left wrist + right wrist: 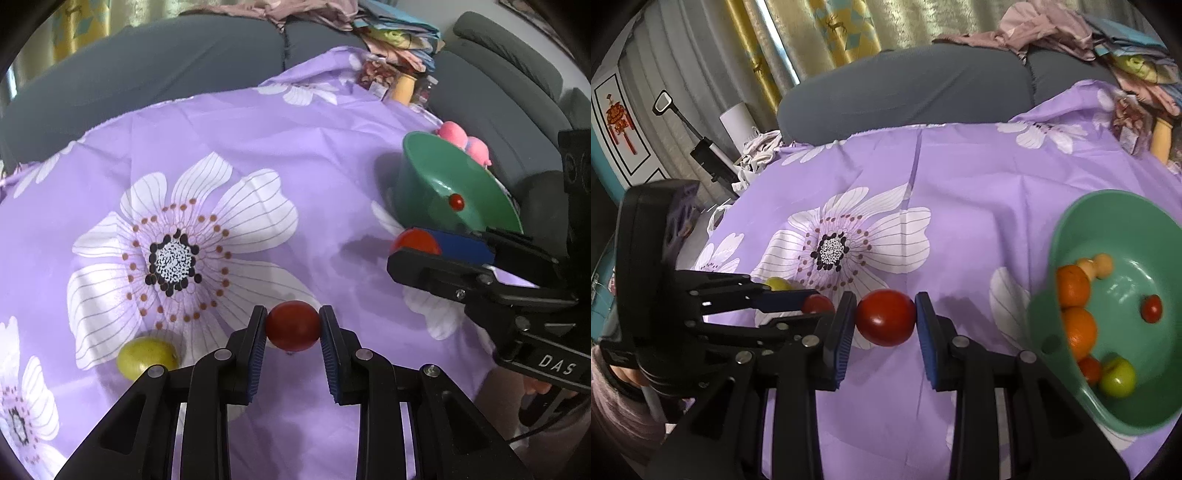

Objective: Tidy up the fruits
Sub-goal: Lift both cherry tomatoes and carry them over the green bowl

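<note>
My left gripper (293,326) is shut on a dark red tomato (293,325) just above the purple flowered cloth (258,147). My right gripper (885,319) is shut on a larger red tomato (885,322) above the cloth. In the left wrist view the right gripper (417,245) holds its tomato (413,240) beside the green bowl (424,184). In the right wrist view the left gripper (812,306) with its tomato (817,304) is at the left. The green bowl (1082,221) holds oranges (1073,286), a green apple (1117,376), a small tomato (1151,309) and other fruit. A yellow-green fruit (146,356) lies on the cloth left of my left gripper.
A grey sofa (166,66) runs behind the cloth. Piled clothes and packets (391,40) sit at the far right corner. A pink toy (465,142) lies behind the bowl. A vacuum and white roll (735,122) stand off the cloth's far left.
</note>
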Tool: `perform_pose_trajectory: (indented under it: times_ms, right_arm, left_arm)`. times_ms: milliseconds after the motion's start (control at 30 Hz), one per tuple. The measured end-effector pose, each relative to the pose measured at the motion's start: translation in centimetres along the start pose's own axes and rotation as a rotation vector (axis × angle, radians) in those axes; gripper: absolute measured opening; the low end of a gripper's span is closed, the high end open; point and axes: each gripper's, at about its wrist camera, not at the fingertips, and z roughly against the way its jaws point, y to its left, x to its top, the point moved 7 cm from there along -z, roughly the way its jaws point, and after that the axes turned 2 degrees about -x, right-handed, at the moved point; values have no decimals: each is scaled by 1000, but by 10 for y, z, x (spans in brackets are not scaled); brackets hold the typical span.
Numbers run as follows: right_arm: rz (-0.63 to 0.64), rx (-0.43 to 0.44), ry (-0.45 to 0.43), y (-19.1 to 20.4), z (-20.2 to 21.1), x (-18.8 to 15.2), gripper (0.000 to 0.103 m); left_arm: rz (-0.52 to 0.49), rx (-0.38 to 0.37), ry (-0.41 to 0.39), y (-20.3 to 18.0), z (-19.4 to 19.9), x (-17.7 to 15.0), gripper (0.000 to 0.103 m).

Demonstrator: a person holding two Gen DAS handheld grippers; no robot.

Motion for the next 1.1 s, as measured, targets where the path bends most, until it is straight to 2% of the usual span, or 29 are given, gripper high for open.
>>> perform_pose_trajectory:
  times_ms: [200, 467, 1100]
  right_arm:
    - [-14, -11, -51, -9, 23, -3, 33]
    - [-48, -33, -113, -30, 52, -3, 33]
    - [-165, -141, -188, -99, 87, -14, 33]
  left_arm:
    - [-28, -12, -12, -20, 8, 8, 29]
    - [-108, -48, -39, -61, 12, 33, 29]
    - [-283, -109, -23, -140, -13, 73, 29]
